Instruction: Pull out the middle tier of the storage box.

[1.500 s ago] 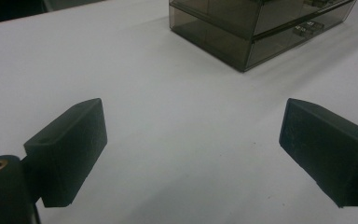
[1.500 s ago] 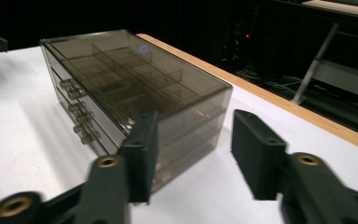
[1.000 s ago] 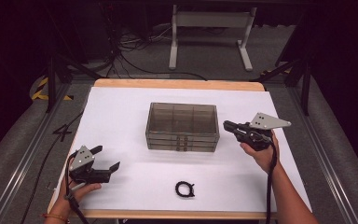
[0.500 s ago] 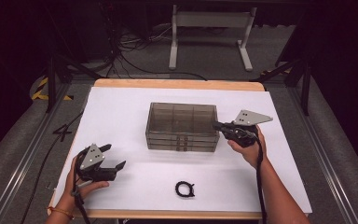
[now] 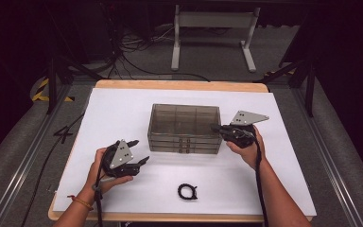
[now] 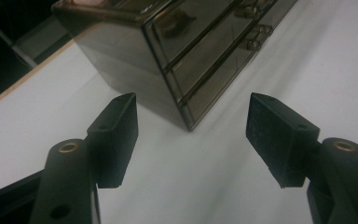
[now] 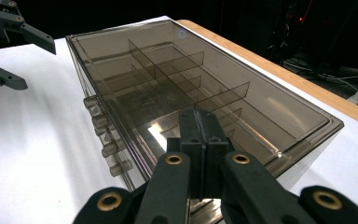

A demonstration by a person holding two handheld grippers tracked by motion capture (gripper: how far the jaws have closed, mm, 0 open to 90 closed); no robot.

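Since the earlier frame, both hands have drawn in toward the smoky drawer box (image 5: 184,127): the left tool (image 5: 134,155) has come up from the desk's near-left corner to just off the box's front left corner, and its jaws have just been closing, with nothing between them and a clear gap left. Nearest the person, a small black loop (image 5: 187,191) lies on the white desk (image 5: 118,109), well apart from both tools. Farther in, the right tool (image 5: 215,126) is clamped shut on nothing, its tip at the box's right end, over the top edge. The box sits mid-desk with its drawer handles toward the person.
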